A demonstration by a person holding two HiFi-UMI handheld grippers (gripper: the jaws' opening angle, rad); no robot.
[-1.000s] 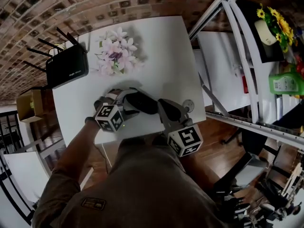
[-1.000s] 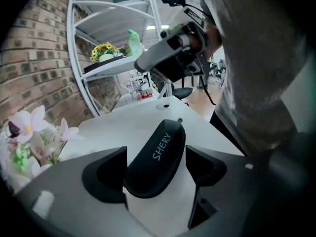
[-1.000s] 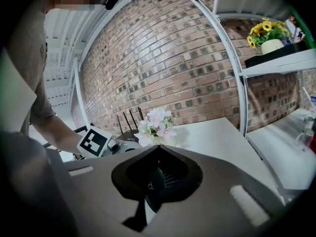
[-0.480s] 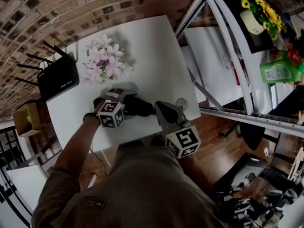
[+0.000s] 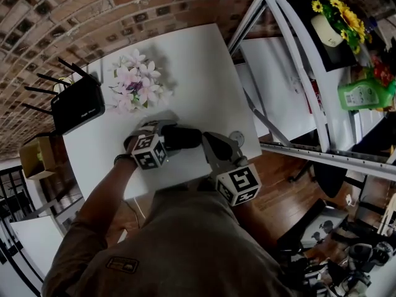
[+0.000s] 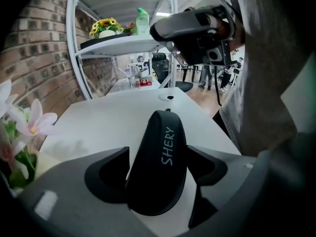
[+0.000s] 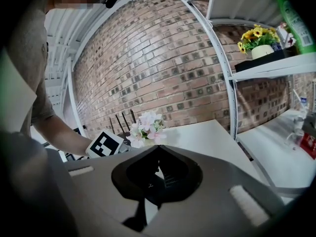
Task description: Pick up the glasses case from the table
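The step in hand is the grasp itself. The left gripper (image 6: pixel 158 159) points steeply down over the glasses case (image 6: pixel 160 132), a dark oval shell that lies flat on the white table (image 5: pixel 198 73). The case runs lengthwise straight away from this gripper, its near end tucked between the 2 jaws and its far end reaching out past their tips. The jaws stand wide and are closing, 1 on each long flank. The tips sit right at the shell's sides, but a firm squeeze does not show yet, and the case rests on the table.

The right gripper (image 7: pixel 157 149) has its jaws brought together on nothing. It hovers just beside the case's far end, facing back toward the left gripper, and takes no part in the grasp.

The next move likely calls for finishing the squeeze evenly on both flanks. The shell looks smooth and rounded, so a pinch too high on its curve could let it squirt out. After that comes a straight lift clear of the table, keeping away from the flowers (image 5: pixel 133 79) off to the left gripper's left.
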